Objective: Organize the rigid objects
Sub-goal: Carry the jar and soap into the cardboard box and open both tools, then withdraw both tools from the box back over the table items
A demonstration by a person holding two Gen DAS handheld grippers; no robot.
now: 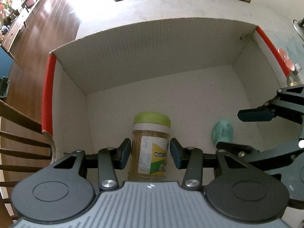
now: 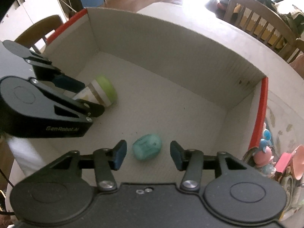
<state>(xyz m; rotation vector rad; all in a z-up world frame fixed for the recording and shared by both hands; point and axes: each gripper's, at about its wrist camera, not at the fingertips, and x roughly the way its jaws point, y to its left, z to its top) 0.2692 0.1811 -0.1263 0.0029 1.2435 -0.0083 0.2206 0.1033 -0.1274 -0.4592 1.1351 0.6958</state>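
Nearest to each lens sits the ribbed grey or black housing of its own tongs, both angled steeply down into an open cardboard box [image 1: 152, 43]. Left tongs [image 1: 150, 153] pinch a clear plastic jar [image 1: 149, 148] with a lime-green lid, the blue pads set against its two sides; the jar leans on its side, lid toward 12 o'clock, with its base close to the lens. Its label is white, green and yellow with fine print too small to read. Right tongs [image 2: 148, 153] stand spread, their pads clear of a small teal egg-shaped object [image 2: 147, 149] that lies on the box floor between them; from the left wrist view that object sits at about 3 o'clock from the jar, near it but apart. On the side of the left tongs, as seen from the right wrist, pale lettering reads "GenRobot.AI". Red tape edges the box's short side walls, and the inside is plain white corrugated board with a few dark specks. Beneath the box spreads a pale, marble-like tabletop [image 1: 171, 5]. Small pink and blue figurines [image 2: 266, 152] crowd just outside the box's wall at 3 o'clock. Wooden chairs [image 2: 258, 22] ring the tabletop, and beyond lies a glossy dark wood floor [image 1: 47, 28] washed by bright light.
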